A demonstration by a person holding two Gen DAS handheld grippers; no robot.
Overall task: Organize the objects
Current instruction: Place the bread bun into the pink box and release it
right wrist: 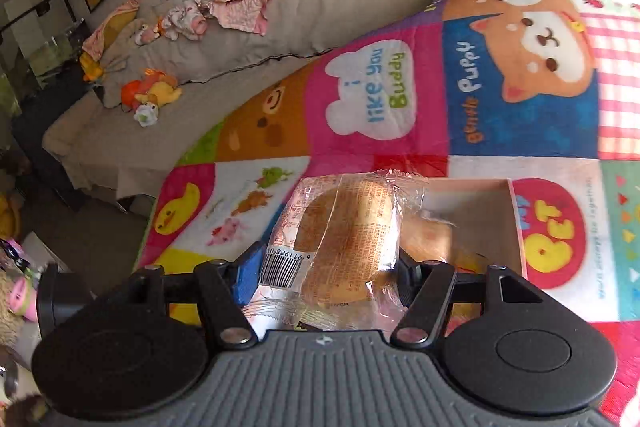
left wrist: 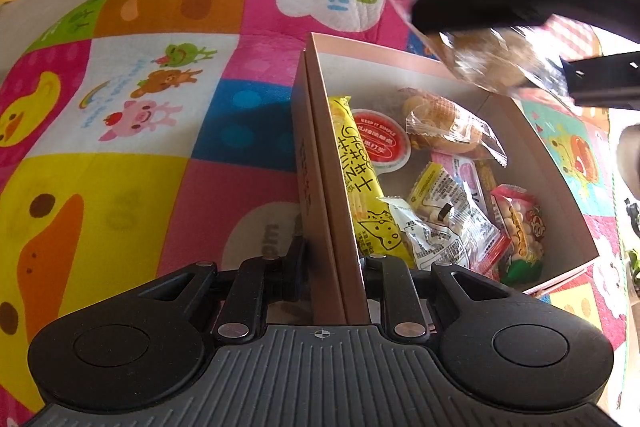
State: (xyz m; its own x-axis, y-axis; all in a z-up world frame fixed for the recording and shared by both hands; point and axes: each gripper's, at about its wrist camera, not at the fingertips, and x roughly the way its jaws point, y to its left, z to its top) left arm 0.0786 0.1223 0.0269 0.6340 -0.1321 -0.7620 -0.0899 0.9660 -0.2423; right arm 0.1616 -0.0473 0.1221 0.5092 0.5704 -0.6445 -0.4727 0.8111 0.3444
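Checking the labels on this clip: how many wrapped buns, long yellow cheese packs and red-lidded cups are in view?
Wrapped buns: 2 (loose bun in the box, held bun in the right gripper)
Long yellow cheese pack: 1
Red-lidded cup: 1
Total: 4

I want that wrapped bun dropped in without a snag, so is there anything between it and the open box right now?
Nothing visible blocks it. The right gripper holds the wrapped bun above the box, whose top is open. The left gripper pinches only the box's near wall. Snacks already cover much of the floor, including another wrapped bun, so it would land on those.
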